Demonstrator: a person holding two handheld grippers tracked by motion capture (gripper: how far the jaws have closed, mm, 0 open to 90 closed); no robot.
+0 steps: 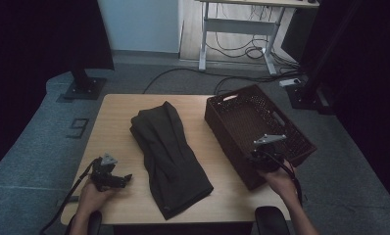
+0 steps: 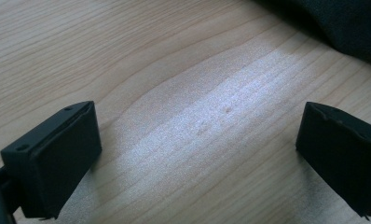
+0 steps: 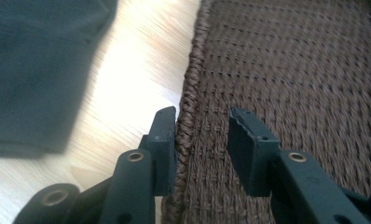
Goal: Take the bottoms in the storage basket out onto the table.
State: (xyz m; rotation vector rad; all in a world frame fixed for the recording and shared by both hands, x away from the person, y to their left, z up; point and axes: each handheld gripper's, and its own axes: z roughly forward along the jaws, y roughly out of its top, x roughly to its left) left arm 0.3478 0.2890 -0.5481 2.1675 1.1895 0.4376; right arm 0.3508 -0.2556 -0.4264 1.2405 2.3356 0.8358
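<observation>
A dark folded garment point(image 1: 171, 152) lies lengthwise on the middle of the wooden table point(image 1: 114, 122). To its right stands a brown woven basket point(image 1: 227, 142), with nothing visible inside. My left gripper point(image 1: 127, 178) rests low at the table's front left, pointing toward the garment. Its jaws stand wide open over bare wood point(image 2: 197, 154), and a corner of the garment point(image 2: 346, 23) lies just beyond them. My right gripper point(image 1: 261, 159) hovers at the basket's near end. It straddles the basket rim point(image 3: 190, 93) with its jaws point(image 3: 202, 135) apart, one outside against the rim and one inside, clear of it.
Behind the table are a white-legged desk point(image 1: 242, 29), loose cables on the floor point(image 1: 242, 51) and a black stand base point(image 1: 85, 88). Dark curtains hang on both sides. Black chair armrests point(image 1: 271, 220) sit at the bottom edge.
</observation>
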